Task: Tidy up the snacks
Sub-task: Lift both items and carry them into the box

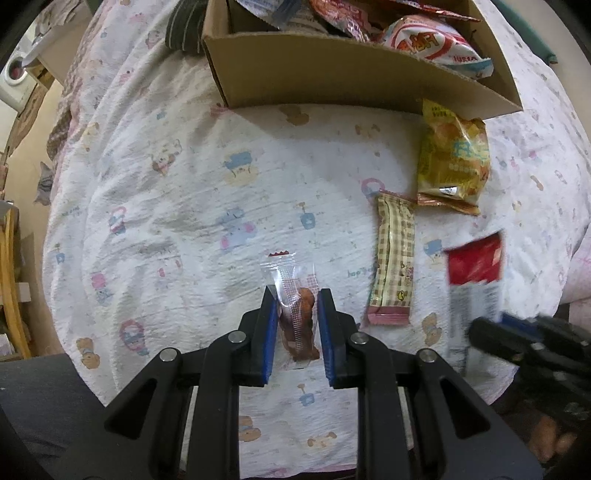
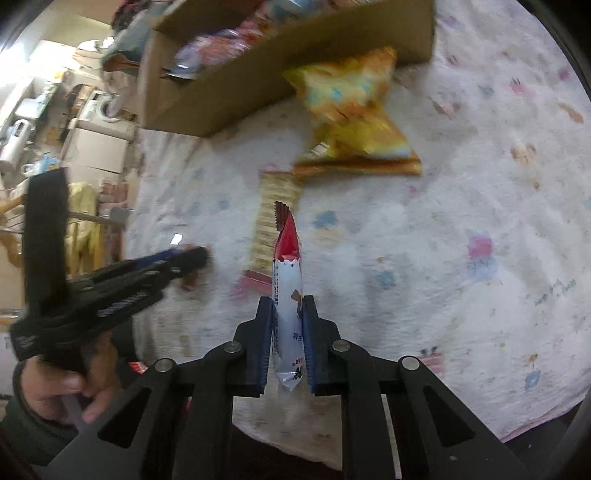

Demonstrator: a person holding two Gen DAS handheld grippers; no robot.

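My left gripper (image 1: 296, 300) is shut on a clear packet with a brown snack (image 1: 298, 325), held just over the printed cloth (image 1: 192, 206). My right gripper (image 2: 288, 306) is shut on a red and white snack packet (image 2: 287, 280), held edge-up above the cloth; the packet shows blurred in the left wrist view (image 1: 474, 266). A yellow chip bag (image 1: 452, 158) lies against the front wall of the cardboard box (image 1: 332, 79). A checked beige bar (image 1: 393, 258) lies just below the bag. The box holds several snack bags, one red and white (image 1: 432, 42).
The left gripper and the hand holding it show at the left of the right wrist view (image 2: 110, 288). The cloth-covered surface drops off at the left, where a washing machine (image 1: 14, 74) and room clutter stand. A dark striped object (image 1: 184, 26) lies left of the box.
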